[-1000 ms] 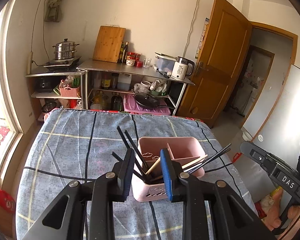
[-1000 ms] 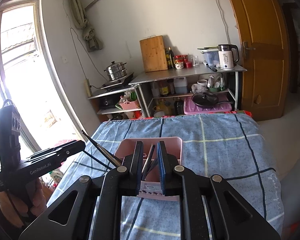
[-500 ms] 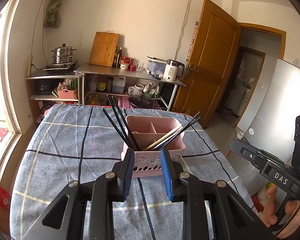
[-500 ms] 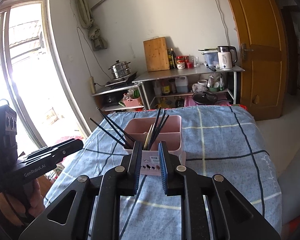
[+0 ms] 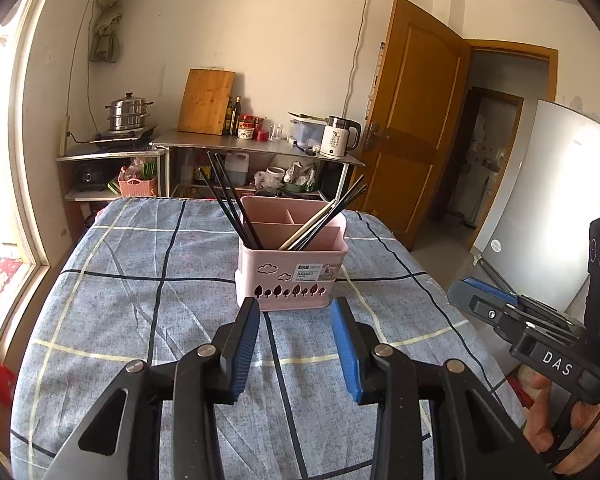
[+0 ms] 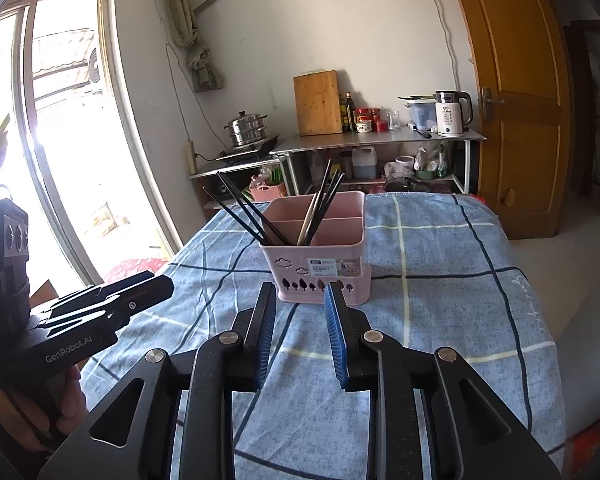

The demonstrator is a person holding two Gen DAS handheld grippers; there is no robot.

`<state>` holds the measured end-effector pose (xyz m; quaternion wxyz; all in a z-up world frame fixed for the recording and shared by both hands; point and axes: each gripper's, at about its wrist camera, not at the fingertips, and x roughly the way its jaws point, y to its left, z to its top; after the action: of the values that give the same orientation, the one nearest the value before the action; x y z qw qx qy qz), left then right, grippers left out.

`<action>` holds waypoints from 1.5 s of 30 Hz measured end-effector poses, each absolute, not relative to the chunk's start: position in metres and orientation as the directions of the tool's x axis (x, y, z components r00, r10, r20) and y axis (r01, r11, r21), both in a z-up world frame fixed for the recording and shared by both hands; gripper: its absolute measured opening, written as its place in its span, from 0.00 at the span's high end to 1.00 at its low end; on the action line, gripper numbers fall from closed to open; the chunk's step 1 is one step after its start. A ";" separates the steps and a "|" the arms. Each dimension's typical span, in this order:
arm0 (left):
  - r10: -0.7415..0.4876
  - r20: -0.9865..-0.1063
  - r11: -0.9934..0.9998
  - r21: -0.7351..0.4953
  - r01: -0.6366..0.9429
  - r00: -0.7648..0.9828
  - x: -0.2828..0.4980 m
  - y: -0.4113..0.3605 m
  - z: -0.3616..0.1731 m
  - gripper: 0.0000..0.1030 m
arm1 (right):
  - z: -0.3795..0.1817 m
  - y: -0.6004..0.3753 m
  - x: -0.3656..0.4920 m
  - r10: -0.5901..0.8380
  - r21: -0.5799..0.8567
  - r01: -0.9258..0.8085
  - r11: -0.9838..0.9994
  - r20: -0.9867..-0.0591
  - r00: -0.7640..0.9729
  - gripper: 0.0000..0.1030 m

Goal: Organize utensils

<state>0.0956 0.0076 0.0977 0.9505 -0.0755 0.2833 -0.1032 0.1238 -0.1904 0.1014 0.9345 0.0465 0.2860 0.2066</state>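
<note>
The sorting looked nearly done: every chopstick in view stood in the pink basket point(image 5: 291, 276) on the table point(image 5: 120, 320), dark chopsticks point(image 5: 230, 204) leaning left and a pale pair point(image 5: 306, 226) with more dark ones leaning right, all in its near compartment. No loose utensils showed on the cloth. Both tools were empty. The left hand-held gripper point(image 5: 295, 322) hung just short of the basket's front wall, jaws wide; the right hand-held gripper point(image 6: 300, 304) sat likewise just before it, jaws moderately apart. Any next move would probably call for regrouping the mixed chopsticks by kind.
</note>
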 end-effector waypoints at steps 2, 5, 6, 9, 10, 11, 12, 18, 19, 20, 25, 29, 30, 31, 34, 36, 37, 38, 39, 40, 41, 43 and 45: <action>-0.238 -0.520 0.968 -0.192 0.159 0.820 0.088 0.004 0.096 0.63 | 0.098 -0.192 0.118 0.411 0.205 -0.357 0.911 -0.518 0.750 0.74; -0.240 -0.521 0.969 -0.186 0.165 0.819 0.079 0.000 0.092 0.62 | 0.091 -0.193 0.110 0.410 0.207 -0.356 0.912 -0.525 0.746 0.73; -0.240 -0.522 0.969 -0.186 0.166 0.818 0.077 0.000 0.090 0.62 | 0.089 -0.194 0.109 0.411 0.209 -0.355 0.911 -0.529 0.743 0.73; -0.220 -0.514 0.973 -0.176 0.149 0.829 0.069 -0.001 0.084 0.62 | 0.083 -0.195 0.101 0.411 0.213 -0.352 0.911 -0.536 0.737 0.73; -0.220 -0.513 0.973 -0.179 0.147 0.830 0.067 -0.001 0.081 0.62 | 0.081 -0.195 0.099 0.408 0.211 -0.350 0.913 -0.538 0.738 0.73; -0.218 -0.514 0.973 -0.179 0.145 0.829 0.064 -0.001 0.079 0.62 | 0.080 -0.195 0.098 0.405 0.208 -0.349 0.914 -0.539 0.739 0.73; -0.213 -0.515 0.974 -0.176 0.141 0.830 0.062 -0.001 0.077 0.62 | 0.079 -0.195 0.096 0.401 0.203 -0.348 0.915 -0.538 0.741 0.72; -0.206 -0.526 0.976 -0.173 0.134 0.825 0.057 0.001 0.062 0.62 | 0.072 -0.194 0.090 0.403 0.201 -0.352 0.914 -0.546 0.734 0.72; -0.204 -0.531 0.976 -0.172 0.131 0.822 0.057 0.001 0.060 0.62 | 0.070 -0.193 0.090 0.403 0.199 -0.353 0.914 -0.549 0.732 0.72; -0.203 -0.535 0.977 -0.171 0.130 0.820 0.057 0.001 0.058 0.62 | 0.068 -0.193 0.089 0.404 0.198 -0.355 0.913 -0.551 0.730 0.72; -0.195 -0.544 0.979 -0.163 0.125 0.816 0.057 0.000 0.052 0.62 | 0.067 -0.192 0.086 0.401 0.186 -0.361 0.914 -0.550 0.732 0.72; -0.192 -0.538 0.980 -0.155 0.127 0.821 0.056 -0.001 0.053 0.62 | 0.066 -0.191 0.085 0.400 0.183 -0.361 0.914 -0.548 0.735 0.71; -0.192 -0.537 0.980 -0.153 0.129 0.822 0.055 -0.002 0.054 0.62 | 0.066 -0.191 0.085 0.400 0.183 -0.361 0.914 -0.548 0.734 0.71; -0.191 -0.535 0.980 -0.152 0.129 0.823 0.055 -0.002 0.054 0.62 | 0.066 -0.191 0.085 0.400 0.184 -0.361 0.914 -0.548 0.735 0.71; -0.184 -0.532 0.982 -0.142 0.127 0.827 0.055 -0.002 0.056 0.62 | 0.066 -0.192 0.084 0.400 0.186 -0.359 0.915 -0.550 0.733 0.71; -0.181 -0.530 0.982 -0.137 0.127 0.828 0.054 -0.003 0.057 0.62 | 0.066 -0.192 0.085 0.400 0.187 -0.359 0.914 -0.550 0.733 0.71; -0.180 -0.529 0.983 -0.136 0.127 0.829 0.054 -0.003 0.057 0.62 | 0.066 -0.192 0.085 0.399 0.186 -0.358 0.915 -0.551 0.733 0.71; -0.179 -0.528 0.983 -0.135 0.127 0.830 0.054 -0.003 0.057 0.62 | 0.066 -0.192 0.085 0.399 0.186 -0.359 0.915 -0.551 0.733 0.71; -0.177 -0.527 0.983 -0.131 0.126 0.831 0.054 -0.003 0.057 0.62 | 0.066 -0.192 0.085 0.400 0.187 -0.359 0.914 -0.552 0.732 0.71; -0.173 -0.527 0.984 -0.127 0.125 0.832 0.054 -0.004 0.057 0.62 | 0.066 -0.192 0.085 0.400 0.187 -0.359 0.914 -0.552 0.732 0.71; -0.171 -0.526 0.985 -0.123 0.124 0.833 0.054 -0.004 0.058 0.62 | 0.066 -0.192 0.085 0.401 0.187 -0.360 0.914 -0.552 0.731 0.71; -0.170 -0.525 0.985 -0.121 0.125 0.834 0.054 -0.004 0.058 0.62 | 0.066 -0.192 0.084 0.401 0.188 -0.359 0.914 -0.552 0.731 0.71; -0.167 -0.525 0.985 -0.119 0.123 0.835 0.053 -0.004 0.058 0.62 | 0.066 -0.192 0.085 0.401 0.187 -0.360 0.914 -0.551 0.732 0.71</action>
<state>0.0529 -0.0037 0.0576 0.9569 -0.0400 0.2774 -0.0758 0.0848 -0.1921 0.0662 0.9299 0.0334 0.3038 0.2047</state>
